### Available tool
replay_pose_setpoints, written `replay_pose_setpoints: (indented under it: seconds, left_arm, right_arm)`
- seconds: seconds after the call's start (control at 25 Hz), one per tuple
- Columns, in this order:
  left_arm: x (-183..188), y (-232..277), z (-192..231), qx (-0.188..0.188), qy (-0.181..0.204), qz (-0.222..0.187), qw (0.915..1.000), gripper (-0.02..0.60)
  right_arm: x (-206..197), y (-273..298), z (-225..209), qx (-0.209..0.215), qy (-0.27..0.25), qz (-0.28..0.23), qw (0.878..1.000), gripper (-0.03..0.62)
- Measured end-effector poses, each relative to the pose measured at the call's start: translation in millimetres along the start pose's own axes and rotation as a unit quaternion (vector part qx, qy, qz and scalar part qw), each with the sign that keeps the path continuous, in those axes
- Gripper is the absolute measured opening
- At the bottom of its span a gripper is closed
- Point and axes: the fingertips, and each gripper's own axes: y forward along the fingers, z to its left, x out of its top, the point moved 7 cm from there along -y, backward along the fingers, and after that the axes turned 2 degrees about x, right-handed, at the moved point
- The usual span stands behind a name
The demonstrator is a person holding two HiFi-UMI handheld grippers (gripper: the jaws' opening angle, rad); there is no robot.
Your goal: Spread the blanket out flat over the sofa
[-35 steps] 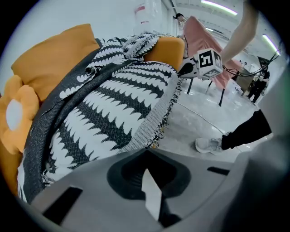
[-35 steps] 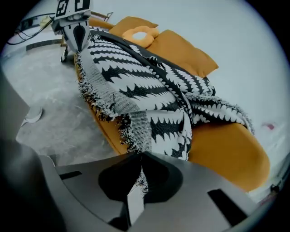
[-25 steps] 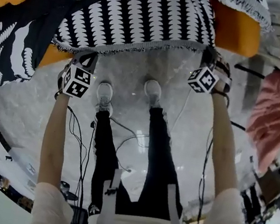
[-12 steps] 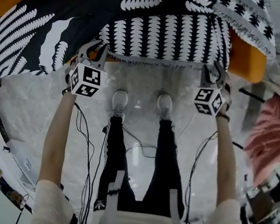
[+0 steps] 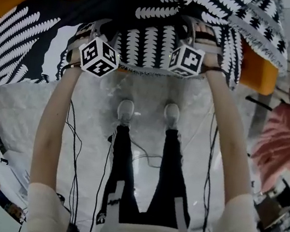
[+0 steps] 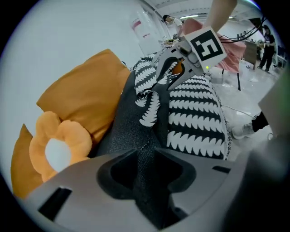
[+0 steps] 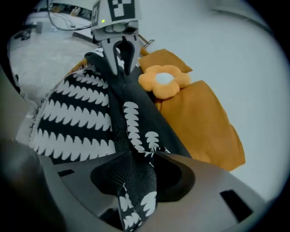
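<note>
I stand on a pale grey marbled floor (image 5: 18,112) crossed by loose cables (image 5: 146,156), plain white wall (image 6: 68,41) ahead, pink-draped chair (image 5: 288,138) at my right.

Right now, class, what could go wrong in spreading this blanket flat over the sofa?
The left tool and right tool have just been opening, the blanket bunched in a ridge between their jaws; closing could pinch layers together. The flower cushion lies beside that ridge and might get dragged.

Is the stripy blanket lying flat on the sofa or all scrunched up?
Scrunched up. The blanket is gathered into a dark ridge, and orange sofa cushions behind show uncovered.
</note>
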Motion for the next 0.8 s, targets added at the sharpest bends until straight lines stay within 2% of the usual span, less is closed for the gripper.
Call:
replay_pose_setpoints:
  seconds: [0.16,0.28,0.36,0.4,0.48,0.56,0.64,0.72,0.8]
  left_arm:
    - [-1.6,22.4,-2.3,-0.025,0.018,0.016,0.9994,0.109]
    - [-3.1,30.8,-2.3,-0.025,-0.012,0.01,0.9996,0.109]
    - [-4.0,31.5,-2.5,-0.025,-0.032,0.005,0.9992,0.109]
    - [-3.5,30.9,-2.3,-0.026,-0.038,0.005,0.9989,0.109]
    - [2.0,28.2,0.0,-0.029,-0.045,0.005,0.9985,0.109]
    - [12.3,23.2,6.4,-0.026,-0.056,-0.005,0.9981,0.109]
    - [19.9,19.0,17.2,-0.014,-0.075,-0.028,0.9967,0.117]
    - [26.2,18.6,27.1,-0.006,-0.09,-0.055,0.9944,0.178]
    - [38.0,21.2,29.1,-0.001,-0.077,-0.073,0.9944,0.211]
  right_arm:
    - [-1.7,35.8,-4.4,0.013,-0.126,0.022,0.992,0.149]
    - [2.9,52.9,-7.7,0.022,-0.186,0.025,0.982,0.149]
    - [5.1,58.7,-3.6,0.047,-0.222,0.03,0.973,0.147]
    - [4.9,59.8,-1.9,0.06,-0.239,0.035,0.969,0.133]
    - [2.8,58.0,-7.0,0.069,-0.258,0.042,0.963,0.018]
    - [1.3,52.4,-22.1,0.064,-0.236,0.046,0.968,0.011]
    - [6.2,47.8,-37.6,0.067,-0.171,0.04,0.982,0.009]
    - [15.7,45.0,-50.4,0.073,-0.1,0.027,0.992,0.009]
    - [21.3,39.7,-62.0,0.072,-0.059,0.015,0.996,0.009]
